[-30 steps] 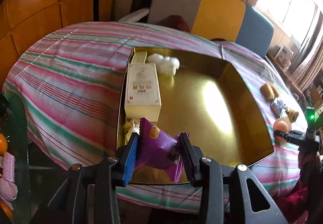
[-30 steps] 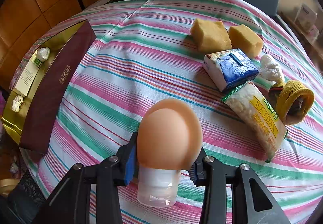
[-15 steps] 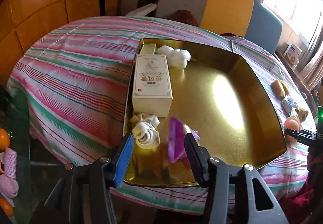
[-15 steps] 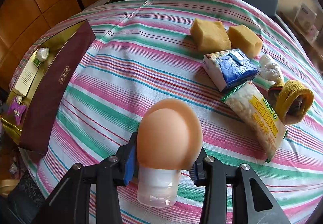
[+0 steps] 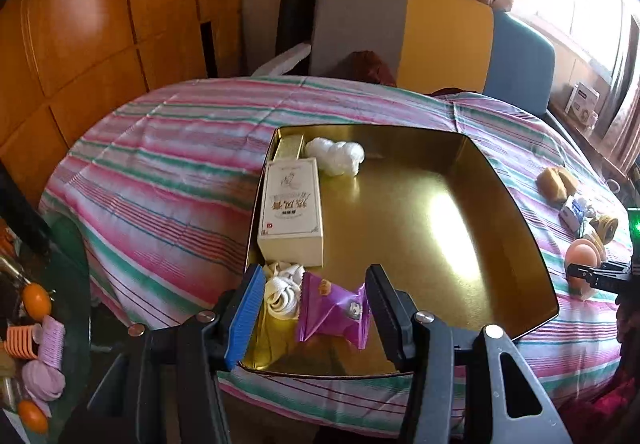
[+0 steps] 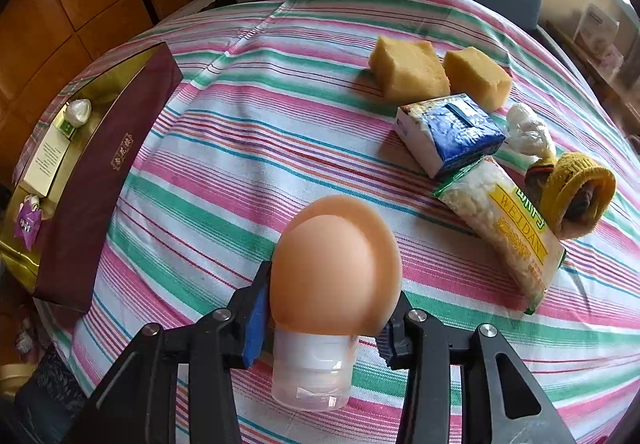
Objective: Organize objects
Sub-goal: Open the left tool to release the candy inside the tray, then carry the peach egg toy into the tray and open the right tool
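Since the earlier frame, my left gripper [image 5: 316,308] has opened its jaws and let the purple packet [image 5: 332,310] drop; before, it was clamped between the pads, and now it lies on the gold floor of the tin [image 5: 500,180], at the near edge. The packet sits in the gap between the open jaws, but the pads do not press on it. It touches the white knot [image 5: 282,292] on its left side, and the cream box [image 5: 291,200] lies just behind both, along the left wall.

For this step I think the left gripper should go straight up and back, so the fingers do not catch the loose wrapper and pull it out again. The packet is light and can slide easily on the smooth metal.

Further right, my right gripper [image 6: 324,314] is clamped on the egg-shaped bottle [image 6: 332,268], cap down, over the striped cloth [image 6: 256,132]. The jaws hold it low on the soft body, so I would keep the squeeze gentle and carry it level to the tin. The large free area on the right of the gold floor looks like the best place for it. The sponges [image 6: 408,70], the blue carton [image 6: 452,132] and the noodle bag [image 6: 508,224] wait on the cloth.
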Motion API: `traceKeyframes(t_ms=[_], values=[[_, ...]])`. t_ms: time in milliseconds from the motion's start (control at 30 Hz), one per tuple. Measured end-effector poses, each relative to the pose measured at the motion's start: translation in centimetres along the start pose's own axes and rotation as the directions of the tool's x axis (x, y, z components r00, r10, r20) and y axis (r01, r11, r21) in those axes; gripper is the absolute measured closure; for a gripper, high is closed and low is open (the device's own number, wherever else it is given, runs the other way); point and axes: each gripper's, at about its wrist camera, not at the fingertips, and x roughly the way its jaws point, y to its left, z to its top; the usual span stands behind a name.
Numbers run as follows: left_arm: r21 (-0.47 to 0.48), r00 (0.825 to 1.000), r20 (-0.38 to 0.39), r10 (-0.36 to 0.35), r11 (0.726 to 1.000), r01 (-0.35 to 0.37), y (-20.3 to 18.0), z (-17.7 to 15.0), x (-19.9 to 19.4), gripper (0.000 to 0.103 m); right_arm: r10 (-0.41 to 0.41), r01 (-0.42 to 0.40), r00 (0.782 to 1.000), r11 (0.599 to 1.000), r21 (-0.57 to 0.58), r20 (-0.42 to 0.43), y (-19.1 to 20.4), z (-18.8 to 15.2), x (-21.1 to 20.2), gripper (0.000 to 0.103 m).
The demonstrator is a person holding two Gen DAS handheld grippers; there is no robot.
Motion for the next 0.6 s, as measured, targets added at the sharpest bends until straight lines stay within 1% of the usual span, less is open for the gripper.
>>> traceKeyframes(t_ms=[133,367,433,500,600], values=[[0.032,1.000,0.021,0.008,0.999,-0.008,-0.8,0.1,-0.5,0.050,0.008,-0.008,1.000,1.000,0.020,-0.010,-0.3,0.1,0.0,0.057],[0.040,1.000,0.018,-0.014,0.999,0.013,-1.3,-0.1,-0.4,0.050,-0.031,0.032,0.999,0.999,0.034,-0.007,0.2,0.1,-0.1,0.057],[0.040,1.000,0.018,-0.018,0.999,0.017,-1.3,-0.1,-0.4,0.050,-0.044,0.045,0.999,0.997,0.061,-0.011,0.3,0.3,-0.4,0.058],[0.037,1.000,0.017,-0.019,0.999,0.018,-1.2,-0.2,-0.3,0.050,-0.047,0.046,0.999,0.996,0.081,0.009,0.7,0.8,-1.1,0.059],[0.028,1.000,0.009,-0.023,0.999,0.022,-0.8,-0.3,-0.2,0.050,-0.009,0.004,0.998,0.997,0.076,0.064,2.3,2.3,-2.9,0.059]])
